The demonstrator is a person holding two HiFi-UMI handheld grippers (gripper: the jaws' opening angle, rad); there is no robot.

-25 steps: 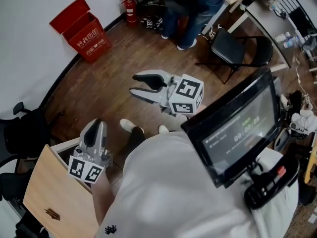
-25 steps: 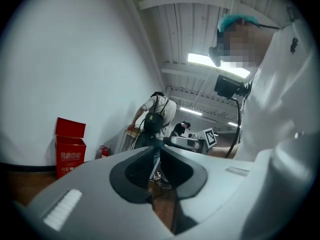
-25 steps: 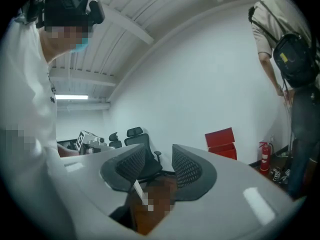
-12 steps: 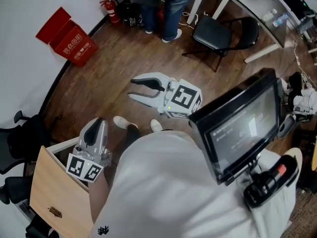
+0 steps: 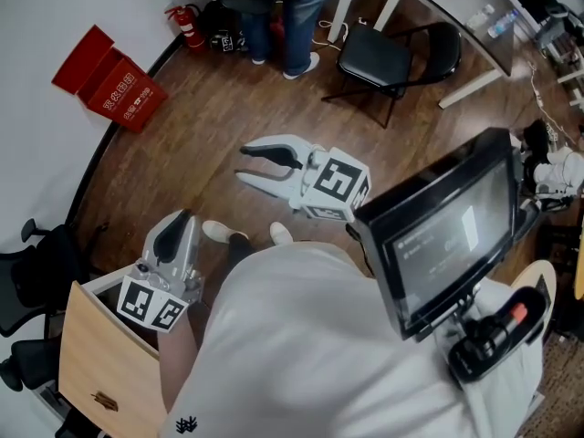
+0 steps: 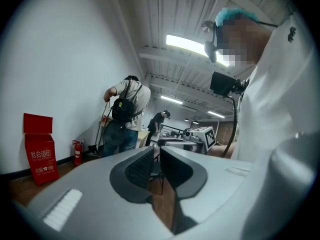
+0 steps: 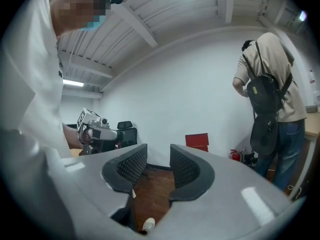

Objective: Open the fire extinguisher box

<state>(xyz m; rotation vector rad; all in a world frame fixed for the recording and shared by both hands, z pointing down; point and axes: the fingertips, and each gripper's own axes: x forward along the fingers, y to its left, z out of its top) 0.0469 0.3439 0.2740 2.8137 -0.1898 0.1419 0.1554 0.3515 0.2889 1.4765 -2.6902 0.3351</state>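
The red fire extinguisher box (image 5: pixel 126 96) sits far left by the wall, lid upright, so it already lies open. Well apart from it, the right gripper (image 5: pixel 243 164) gapes empty and the left gripper (image 5: pixel 182 217) is closed, empty.

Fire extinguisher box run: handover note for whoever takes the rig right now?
Left gripper: jaws all but together, nothing between them.
Right gripper: open, empty, held out over the floor.
Fire extinguisher box: on the floor by the wall, far from both grippers; a red extinguisher stands further along.
Done: its lid stands raised, so it looks open.
Left: probably nothing; check up close.
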